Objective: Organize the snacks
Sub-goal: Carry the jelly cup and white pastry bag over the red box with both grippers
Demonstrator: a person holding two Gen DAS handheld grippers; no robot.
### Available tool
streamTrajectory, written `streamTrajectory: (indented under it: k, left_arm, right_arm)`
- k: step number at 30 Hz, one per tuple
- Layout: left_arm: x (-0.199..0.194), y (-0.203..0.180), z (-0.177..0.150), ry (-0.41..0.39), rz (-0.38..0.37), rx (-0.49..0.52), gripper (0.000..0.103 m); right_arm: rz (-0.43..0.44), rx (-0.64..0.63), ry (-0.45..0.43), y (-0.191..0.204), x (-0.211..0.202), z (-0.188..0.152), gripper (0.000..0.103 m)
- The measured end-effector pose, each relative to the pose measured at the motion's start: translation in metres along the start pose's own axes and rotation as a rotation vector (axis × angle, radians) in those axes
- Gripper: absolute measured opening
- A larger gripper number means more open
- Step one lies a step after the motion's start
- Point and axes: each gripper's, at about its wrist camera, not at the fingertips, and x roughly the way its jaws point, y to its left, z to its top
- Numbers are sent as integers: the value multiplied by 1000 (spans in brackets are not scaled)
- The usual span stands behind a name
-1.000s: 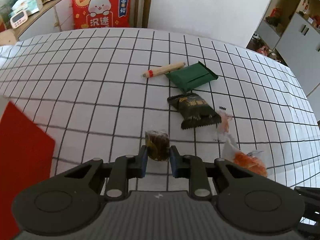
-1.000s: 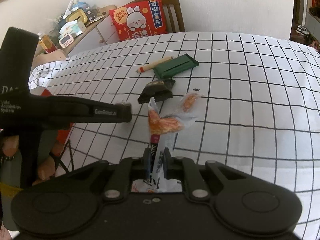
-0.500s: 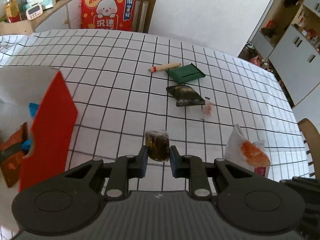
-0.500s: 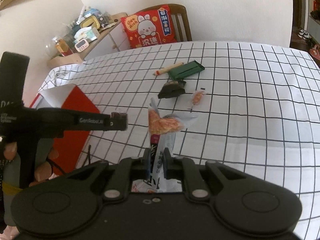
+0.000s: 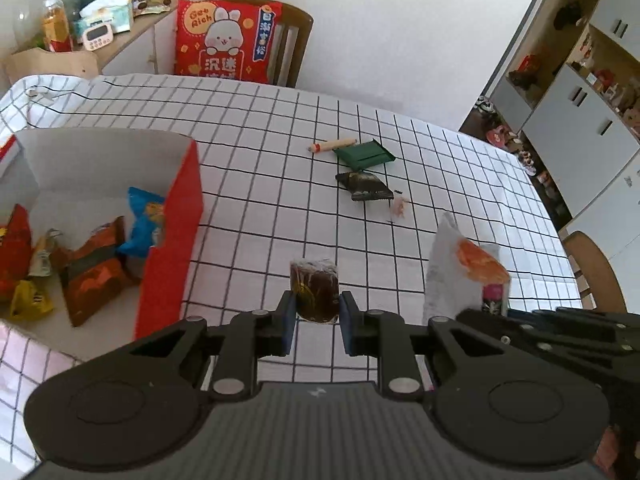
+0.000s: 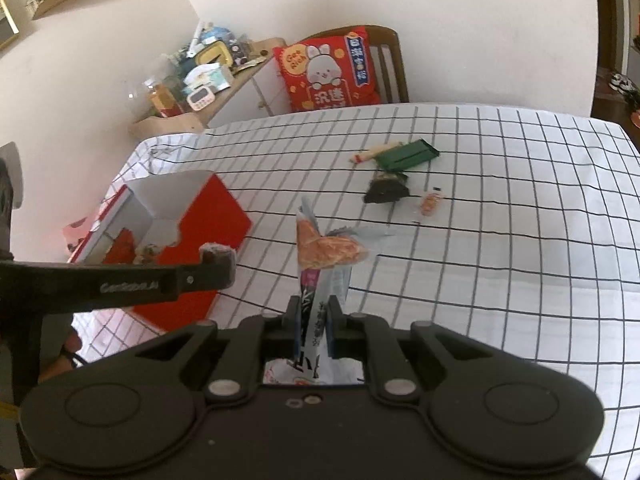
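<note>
Jaws clamped: left gripper (image 5: 316, 316) brown snack (image 5: 315, 294), right gripper (image 6: 311, 330) sachet (image 6: 320, 256).

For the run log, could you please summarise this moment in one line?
left claw: shut on brown snack | right claw: shut on white packet | red box: open

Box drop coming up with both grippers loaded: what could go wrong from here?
1. The right gripper pinches only the pouch's bottom end; it may flop or slip.
2. The box's near wall stands tall; the left gripper's brown snack could clip it.
3. The grippers are close together and may collide.
</note>
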Motion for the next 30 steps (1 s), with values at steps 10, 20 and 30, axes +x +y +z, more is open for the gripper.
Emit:
streamTrajectory:
  k: [10, 20, 30]
  left_arm:
    - [-47, 34, -7, -39, -2, -19, 22]
    - [-76, 84, -3, -74, 12, -61, 22]
    - [-92, 135, 10, -103, 65, -84, 22]
  right_arm:
    - [61, -48, -6, 49, -2, 6, 10]
    - [104, -102, -5, 105, 11, 18, 10]
    - [134, -120, 17, 156, 38, 29, 10]
